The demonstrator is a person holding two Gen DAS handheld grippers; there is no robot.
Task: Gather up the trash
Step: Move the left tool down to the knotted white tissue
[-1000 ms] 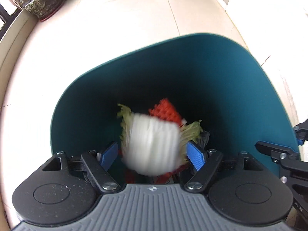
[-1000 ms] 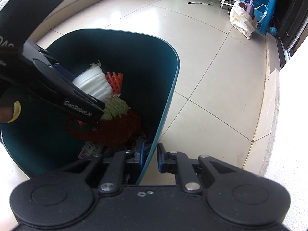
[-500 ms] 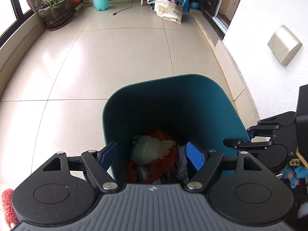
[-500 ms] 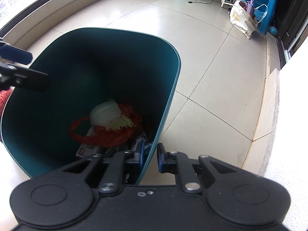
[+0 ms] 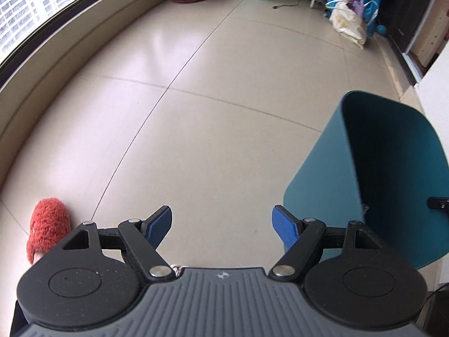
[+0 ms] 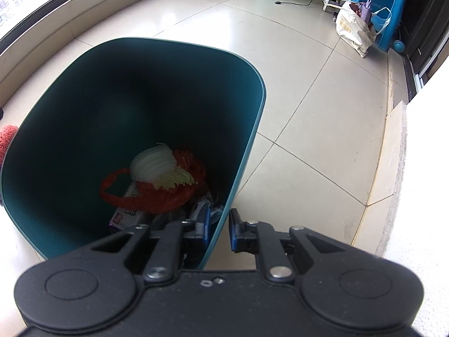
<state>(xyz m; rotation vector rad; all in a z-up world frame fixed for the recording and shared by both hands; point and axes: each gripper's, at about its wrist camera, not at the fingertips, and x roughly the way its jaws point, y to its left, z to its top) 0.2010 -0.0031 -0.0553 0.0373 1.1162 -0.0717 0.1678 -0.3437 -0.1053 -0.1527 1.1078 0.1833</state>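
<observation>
My right gripper (image 6: 219, 229) is clamped on the near wall of the tall teal plastic trash bin (image 6: 249, 129), one blue pad inside the rim, one outside, fingers narrow. My left gripper (image 5: 221, 224) has its blue pads spread wide with nothing between them, over bare beige floor tile (image 5: 213, 140); the bin sits off to its right. Down in the bin: a white-and-pale-green cabbage chunk (image 6: 157, 165) lying on top of an orange-red mesh net bag (image 6: 165, 193), with printed paper wrappers (image 6: 126, 210) under and beside them. A fuzzy red slipper (image 5: 49, 227) is on the floor left of my left gripper.
</observation>
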